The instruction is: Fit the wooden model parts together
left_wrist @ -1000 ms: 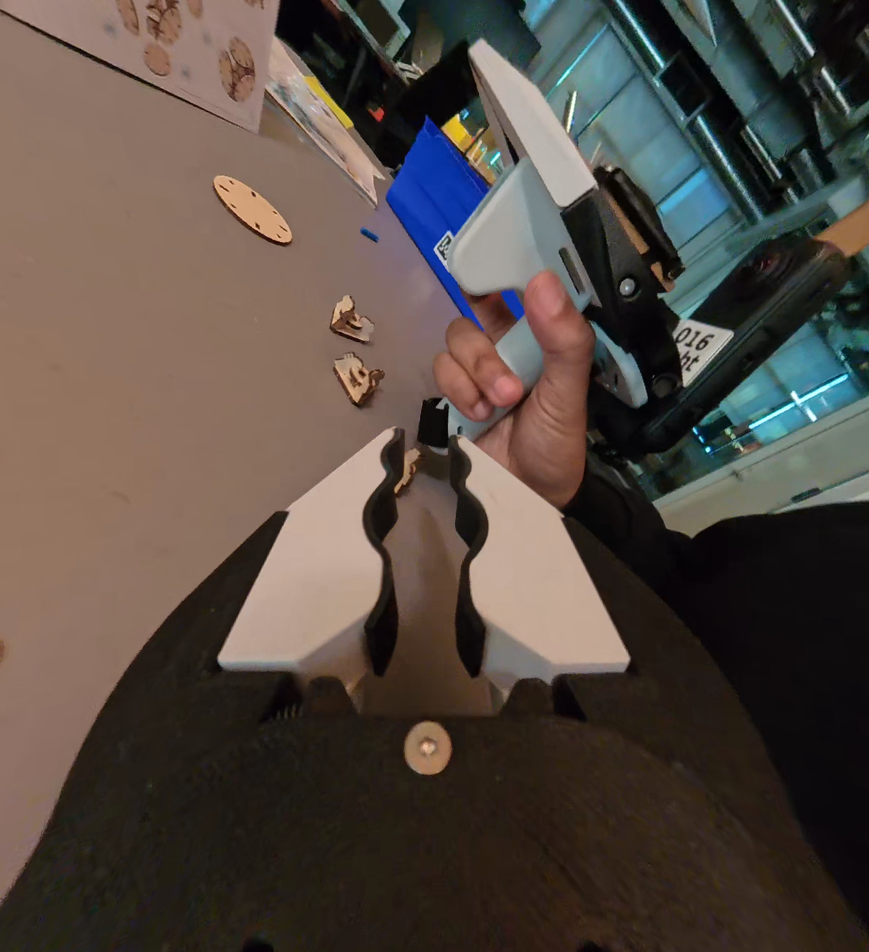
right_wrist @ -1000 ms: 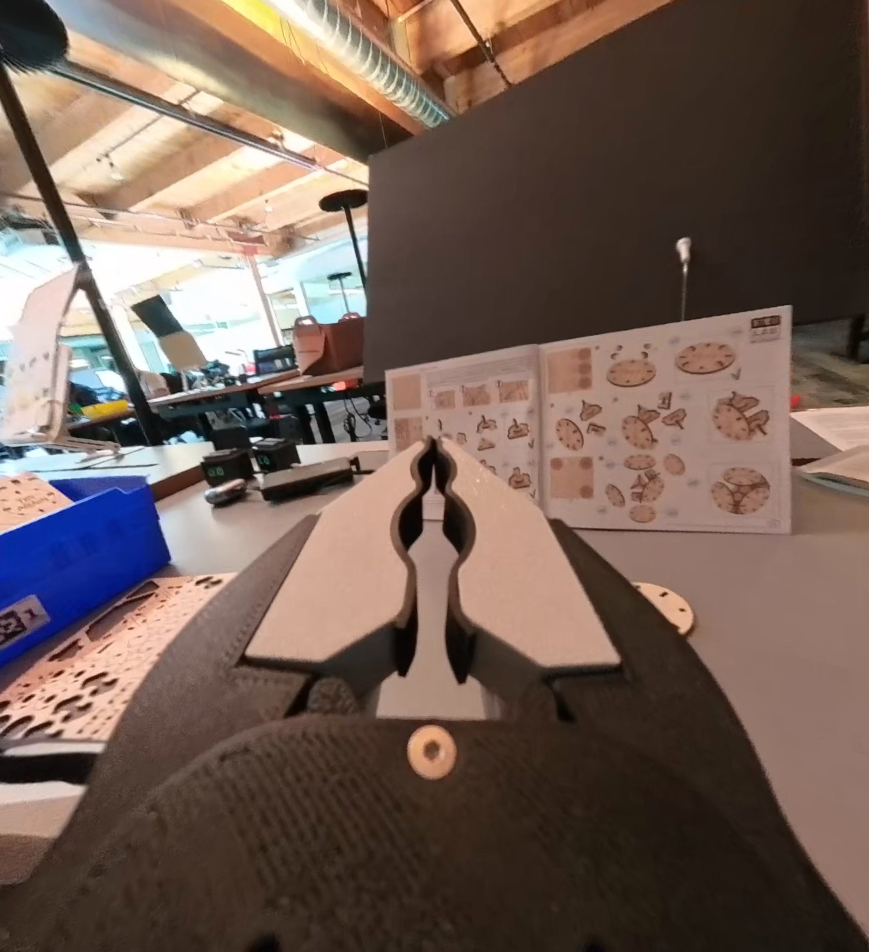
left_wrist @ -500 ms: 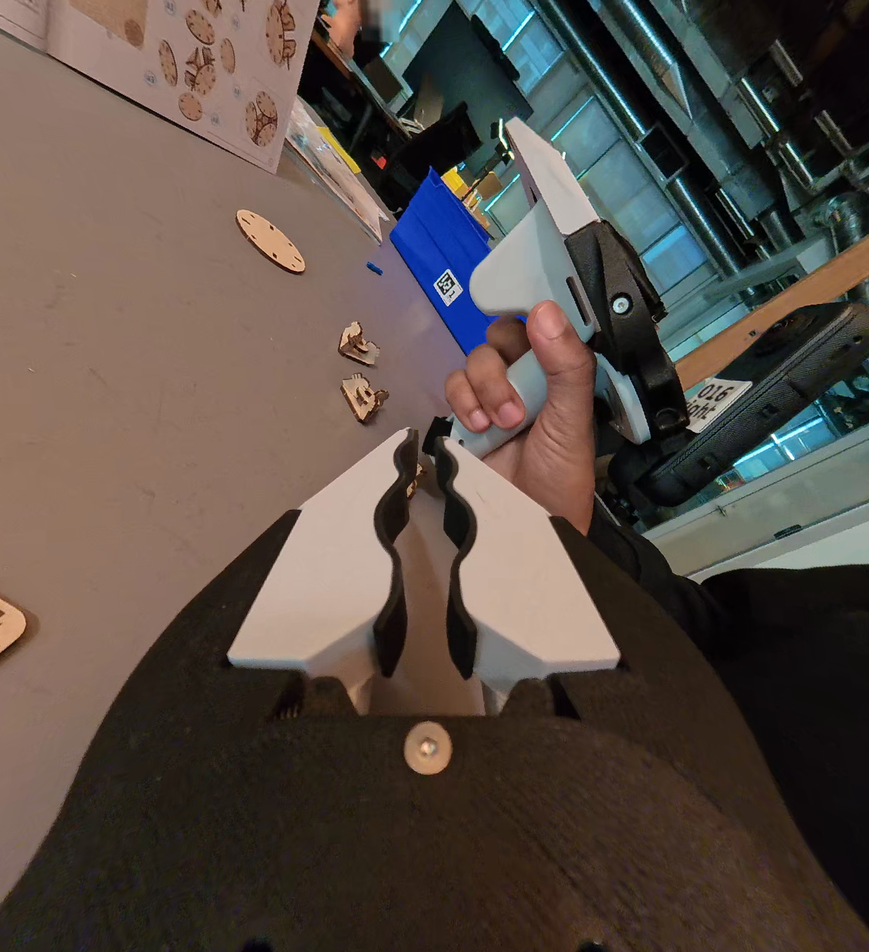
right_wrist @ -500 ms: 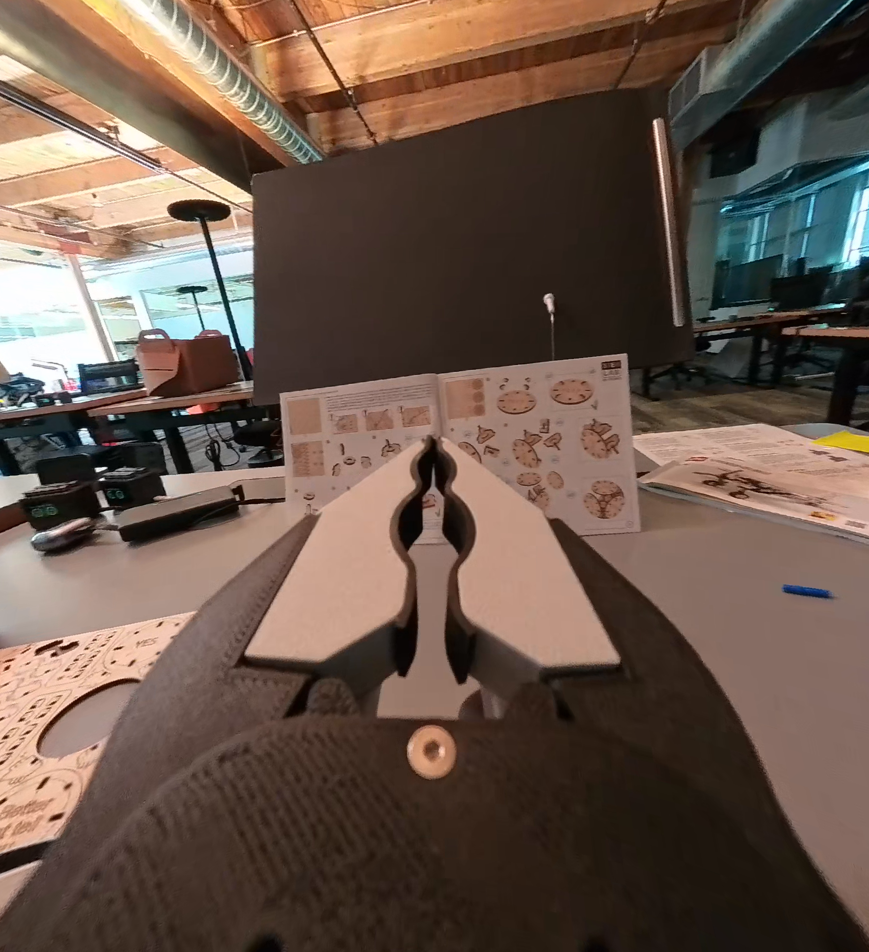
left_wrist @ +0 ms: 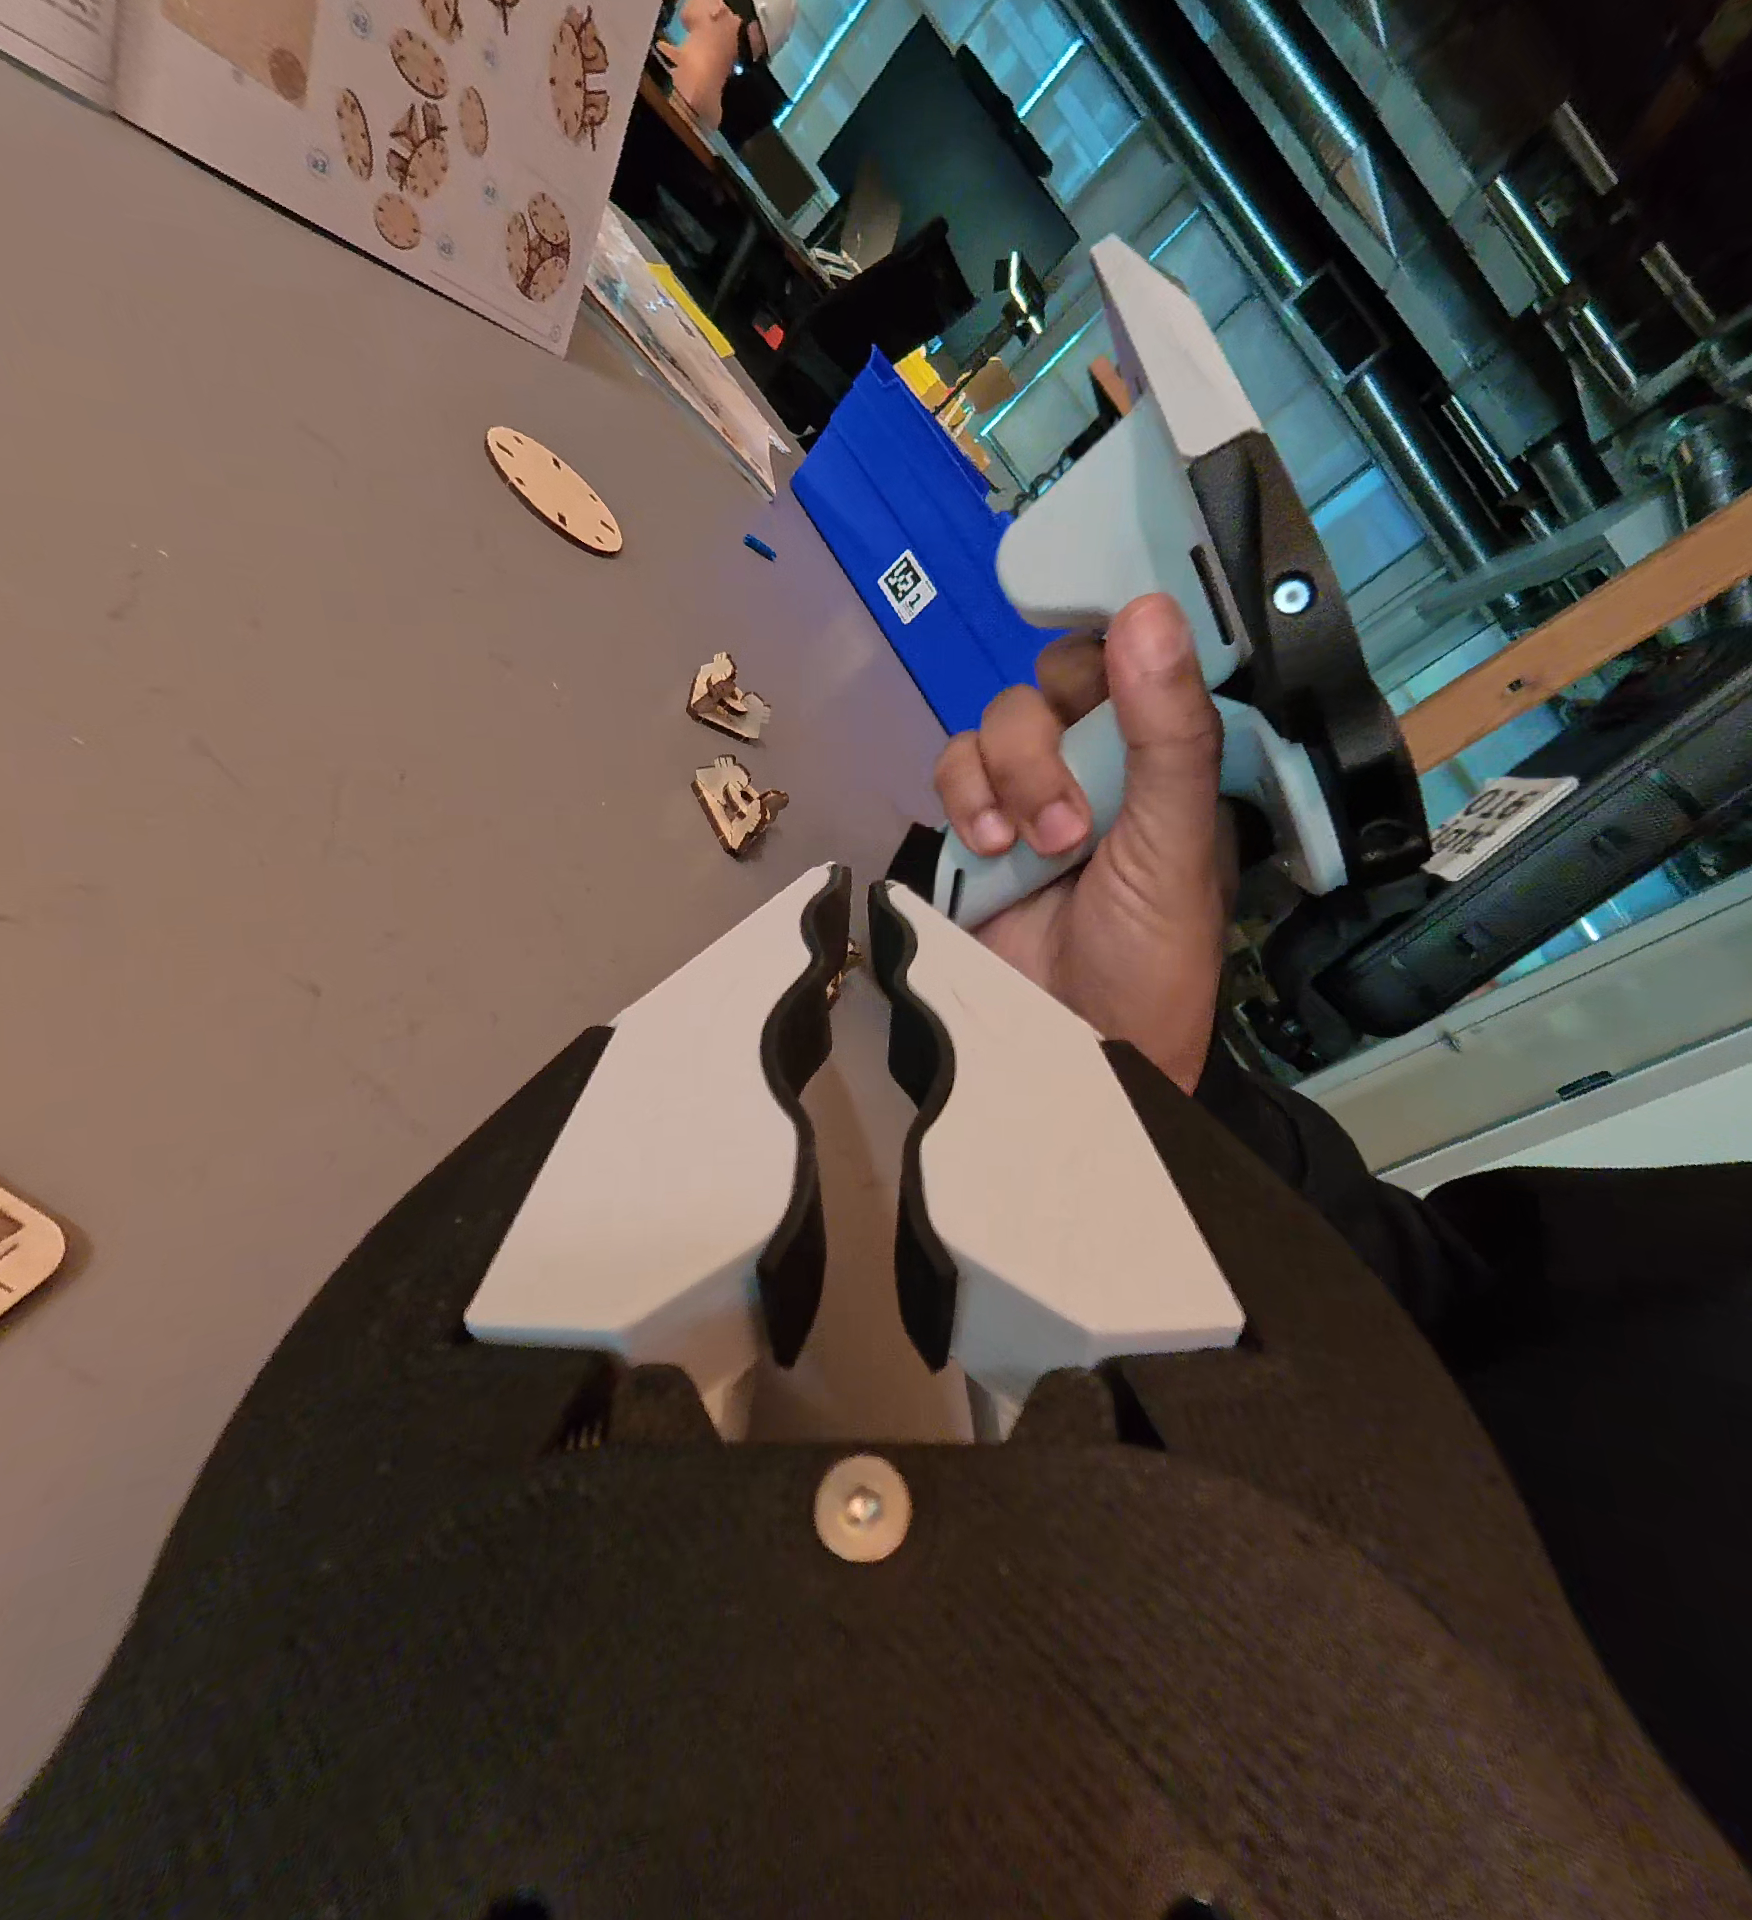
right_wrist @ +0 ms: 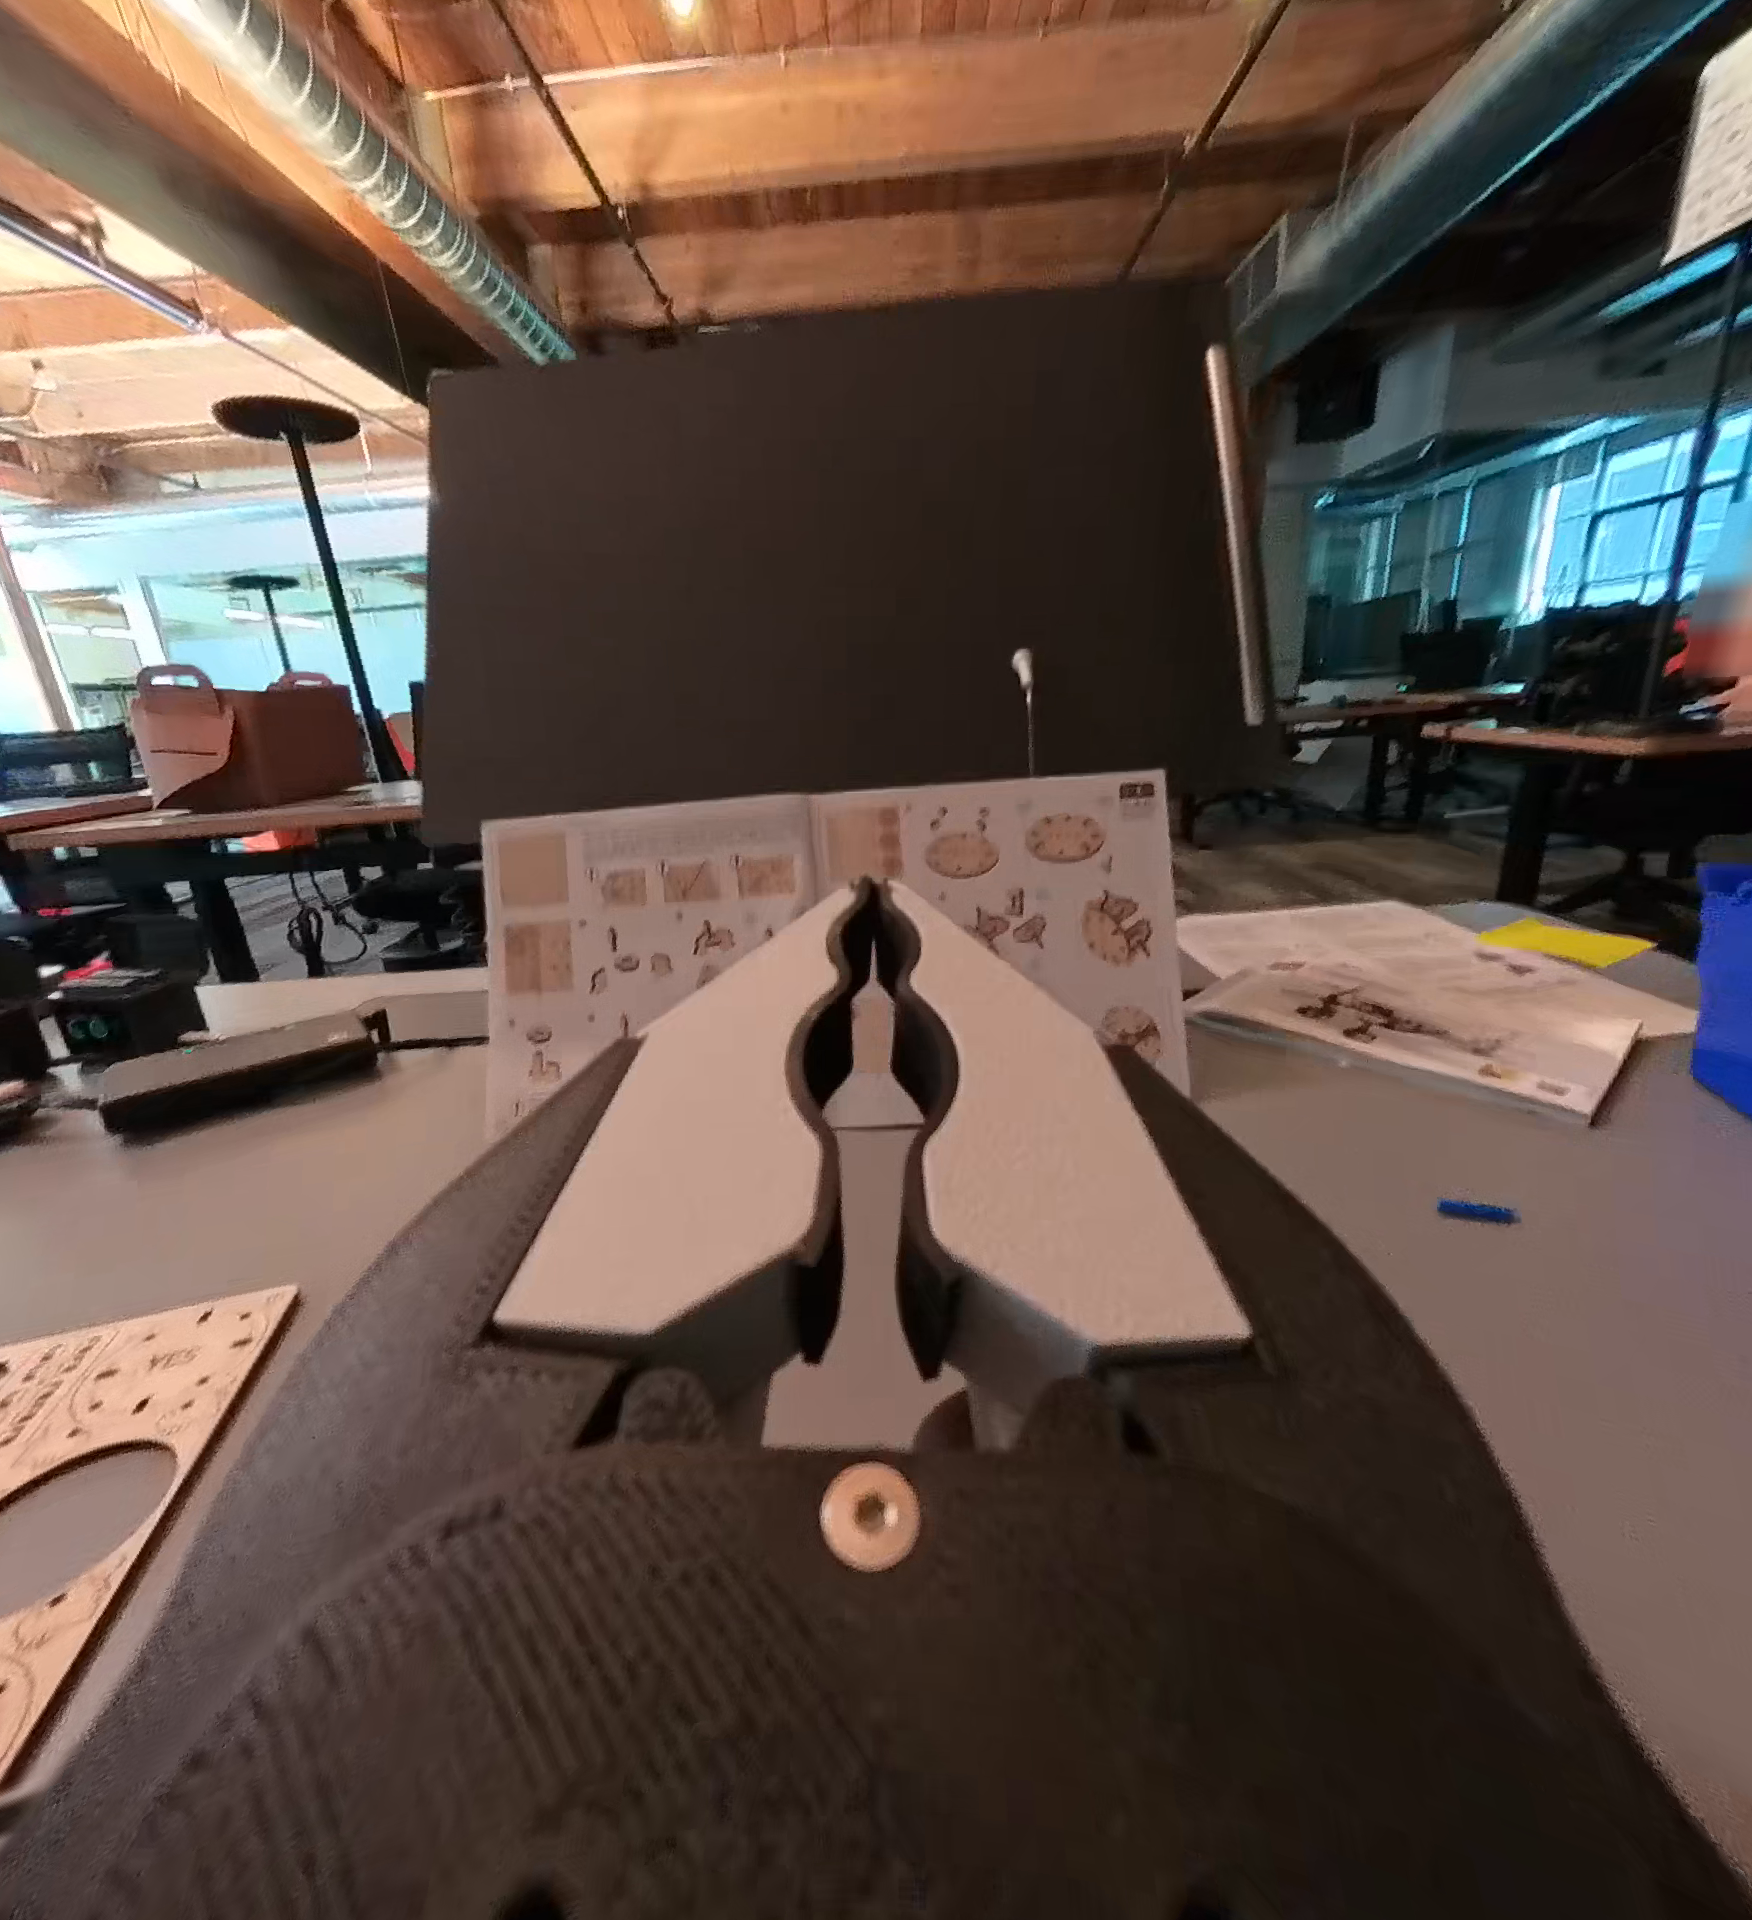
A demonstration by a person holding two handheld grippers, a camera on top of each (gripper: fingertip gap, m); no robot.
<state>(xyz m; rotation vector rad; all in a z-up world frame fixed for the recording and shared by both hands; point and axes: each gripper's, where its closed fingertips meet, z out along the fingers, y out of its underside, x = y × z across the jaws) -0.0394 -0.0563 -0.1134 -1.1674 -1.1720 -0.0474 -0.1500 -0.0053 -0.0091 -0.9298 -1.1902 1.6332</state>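
A grey table (left_wrist: 176, 727) carries an open instruction booklet (right_wrist: 830, 914) standing upright near its far edge, with a round wooden disc (left_wrist: 552, 490) lying flat in front of it. Two small assembled wooden pieces (left_wrist: 732, 753) sit close together near a blue bin (left_wrist: 913, 561), a tiny blue bit (right_wrist: 1474, 1210) lies apart on the bare surface, and a cut-out wooden sheet (right_wrist: 41, 1475) rests flat at the near left. Flat printed pages (right_wrist: 1402, 997) lie to the right of the booklet, and a black device (right_wrist: 228, 1065) lies to its left.
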